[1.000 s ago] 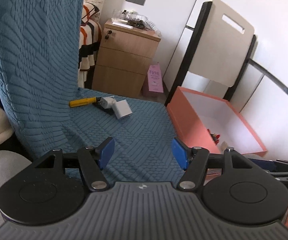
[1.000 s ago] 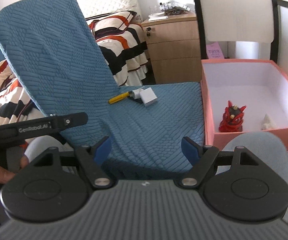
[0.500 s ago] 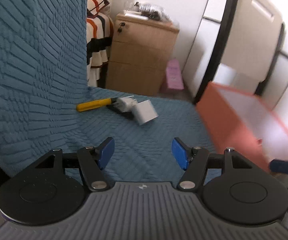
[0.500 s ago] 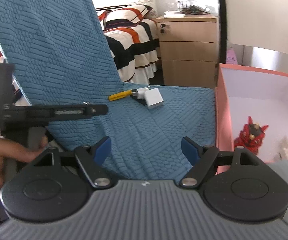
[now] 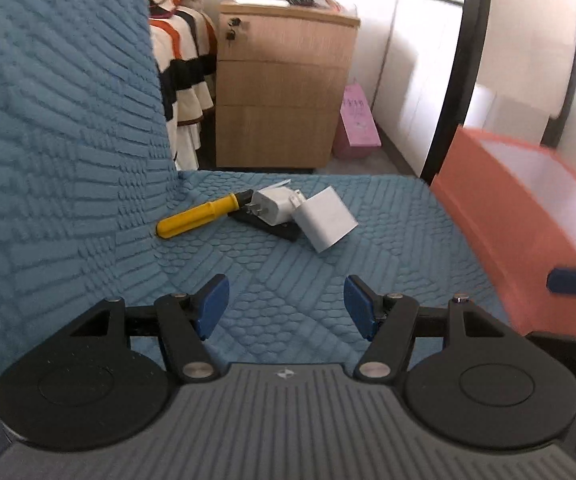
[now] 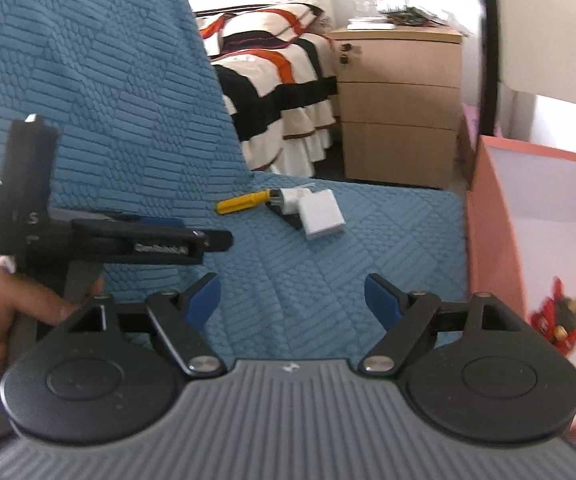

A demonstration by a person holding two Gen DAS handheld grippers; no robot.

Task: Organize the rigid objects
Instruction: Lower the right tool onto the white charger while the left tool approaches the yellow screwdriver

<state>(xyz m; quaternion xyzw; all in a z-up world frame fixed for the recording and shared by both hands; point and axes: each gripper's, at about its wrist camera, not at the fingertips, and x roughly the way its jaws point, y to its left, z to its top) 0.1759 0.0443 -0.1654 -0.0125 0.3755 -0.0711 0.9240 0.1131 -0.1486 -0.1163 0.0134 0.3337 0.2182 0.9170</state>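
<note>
A yellow-handled screwdriver [image 5: 198,220], a white plug adapter [image 5: 274,208], a white square charger [image 5: 327,222] and a flat black piece [image 5: 268,227] under them lie together at the back of the blue chair seat [image 5: 288,272]. They also show in the right wrist view: the screwdriver [image 6: 244,201] and the charger [image 6: 321,216]. My left gripper [image 5: 286,306] is open and empty, above the seat just short of the pile. My right gripper [image 6: 291,300] is open and empty, farther back. A pink box [image 6: 495,240] at the right holds a red figurine [image 6: 559,324].
The blue quilted chair back [image 5: 56,120] rises at the left. A wooden drawer cabinet [image 5: 280,92] stands behind the seat, beside a striped bed [image 6: 272,80]. A pink bag [image 5: 355,120] leans by the cabinet. The left gripper's body [image 6: 120,240] crosses the right wrist view.
Both grippers have moved forward and left toward the pile on the seat, which now looks larger. Both stay open and empty. The pink box has slid to the right edge of both views.
</note>
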